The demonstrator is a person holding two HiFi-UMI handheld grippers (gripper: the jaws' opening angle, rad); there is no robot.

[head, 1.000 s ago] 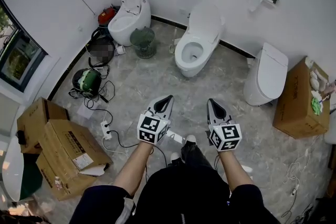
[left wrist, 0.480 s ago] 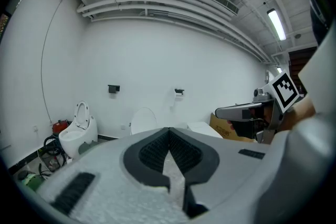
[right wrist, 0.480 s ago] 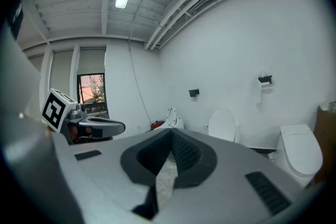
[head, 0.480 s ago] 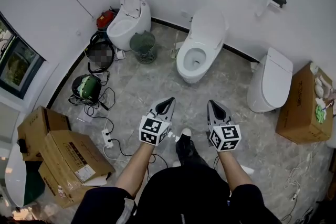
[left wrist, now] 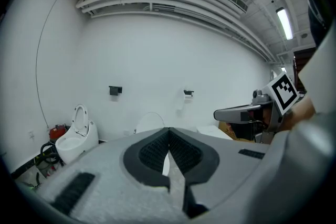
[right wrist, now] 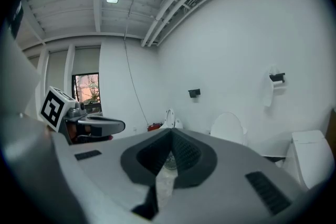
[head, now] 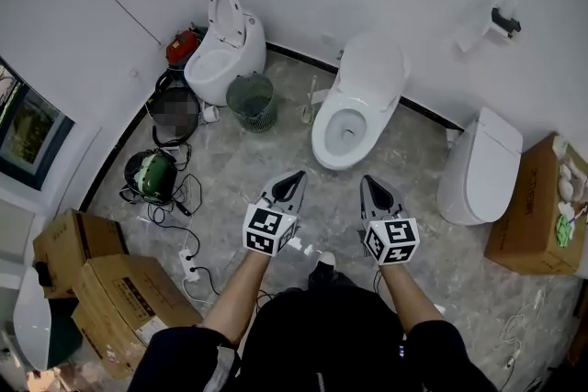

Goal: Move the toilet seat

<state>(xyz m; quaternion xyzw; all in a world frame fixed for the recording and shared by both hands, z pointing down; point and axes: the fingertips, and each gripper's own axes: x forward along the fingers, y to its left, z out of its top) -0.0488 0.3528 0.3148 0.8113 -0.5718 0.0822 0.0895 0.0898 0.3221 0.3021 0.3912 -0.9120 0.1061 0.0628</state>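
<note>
We are walking toward the middle toilet (head: 360, 151), and that is what is changing. Over the last second it has been sliding lower and closer to the centre of the head view, so it is now sitting just ahead of both tools. The left toilet (head: 213, 61) and the green waste basket (head: 251, 99) beside it are drifting down the same way. The closed toilet (head: 480, 168) on the right is coming nearer too.

The left tool (head: 296, 175) and the right tool (head: 367, 182) are staying as they were, held out side by side over the grey floor (head: 230, 170). Each tool's own view is showing its two dark pads pressed together to a point with nothing caught between them. So both tools are fully narrowed and carrying nothing.

The task's thing is on the middle toilet. Its lid (head: 373, 67) is standing raised against the wall, and the seat (head: 320, 138) appears to be lying as a ring around the open bowl, though we are not seeing it sharply enough to be sure. Neither tool is touching it; both are still apart from the bowl's front edge.

We are judging this as the approach only, with the seat not yet moved. We are closing the gap, and the next move will likely call for reaching forward and down to the rim.
</note>
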